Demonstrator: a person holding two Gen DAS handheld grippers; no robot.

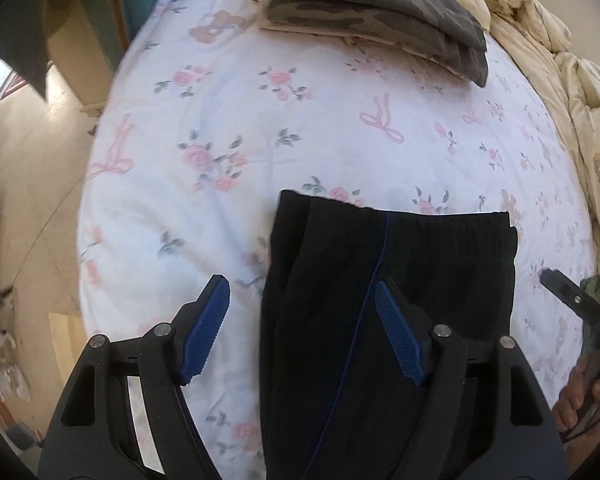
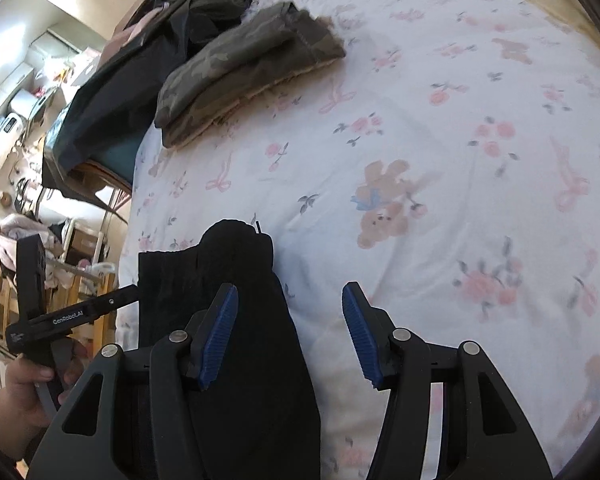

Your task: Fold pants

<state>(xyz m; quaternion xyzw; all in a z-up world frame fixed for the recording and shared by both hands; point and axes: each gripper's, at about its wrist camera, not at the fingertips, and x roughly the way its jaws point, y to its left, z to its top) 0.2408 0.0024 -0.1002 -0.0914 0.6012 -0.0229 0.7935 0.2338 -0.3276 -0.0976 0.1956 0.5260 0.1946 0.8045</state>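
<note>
Black pants lie on the bed, close under both cameras, folded into a long narrow strip with the ribbed waistband at the far end and a thin blue line along the leg. Above them hangs the left gripper; its jaws are wide apart, with one blue pad over the sheet and the other over the black cloth, gripping nothing. At the right side of the pants, the right gripper also has its jaws spread, one over the cloth and one over the flowered bed sheet. Folded camouflage clothes rest further up the bed, well apart from the pants, and a cream quilt is bunched along the edge.
</note>
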